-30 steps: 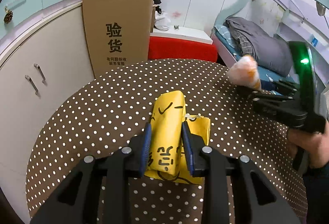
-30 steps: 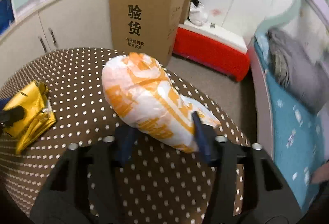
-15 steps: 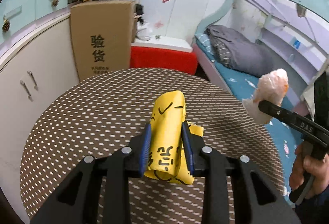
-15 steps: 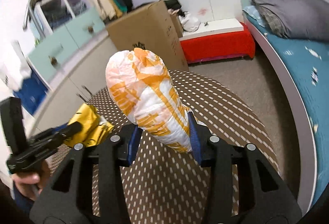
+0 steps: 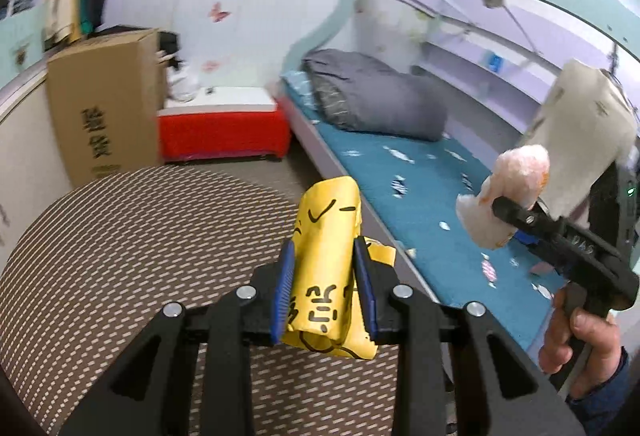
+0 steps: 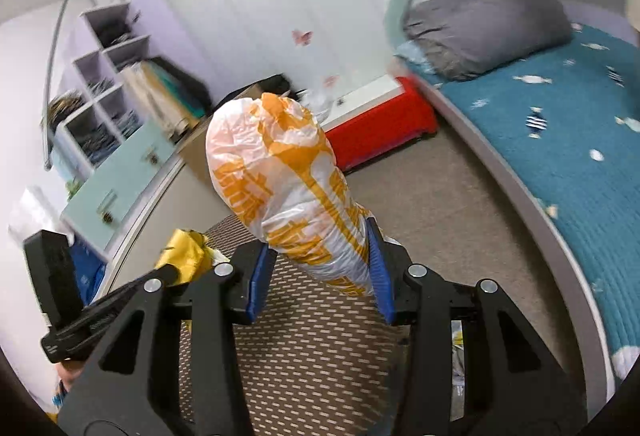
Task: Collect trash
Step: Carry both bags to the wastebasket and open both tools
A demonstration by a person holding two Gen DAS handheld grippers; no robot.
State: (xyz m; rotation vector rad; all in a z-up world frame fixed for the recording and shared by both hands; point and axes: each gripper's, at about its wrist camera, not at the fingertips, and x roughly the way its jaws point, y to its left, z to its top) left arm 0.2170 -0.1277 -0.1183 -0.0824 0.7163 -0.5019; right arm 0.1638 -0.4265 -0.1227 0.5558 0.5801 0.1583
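Note:
My left gripper (image 5: 323, 276) is shut on a crumpled yellow wrapper (image 5: 326, 256) with black marks, held in the air above the polka-dot round table (image 5: 120, 256). My right gripper (image 6: 320, 260) is shut on a puffy white and orange plastic bag (image 6: 280, 171), also lifted off the table (image 6: 320, 356). In the left wrist view the right gripper (image 5: 516, 213) shows at the right with the bag (image 5: 508, 191), a hand (image 5: 580, 340) below it. In the right wrist view the left gripper's black arm and the yellow wrapper (image 6: 184, 256) show at the lower left.
A tall cardboard box (image 5: 104, 103) stands behind the table, beside a red and white low bench (image 5: 224, 127). A bed with teal cover (image 5: 420, 187) and a grey duvet (image 5: 376, 103) runs along the right. Cabinets (image 6: 120, 183) and shelves (image 6: 100, 75) line the left wall.
Both grippers have risen off the table and swung to the right toward the bed, each keeping its piece of trash. The right gripper has rolled so its bag stands upright.

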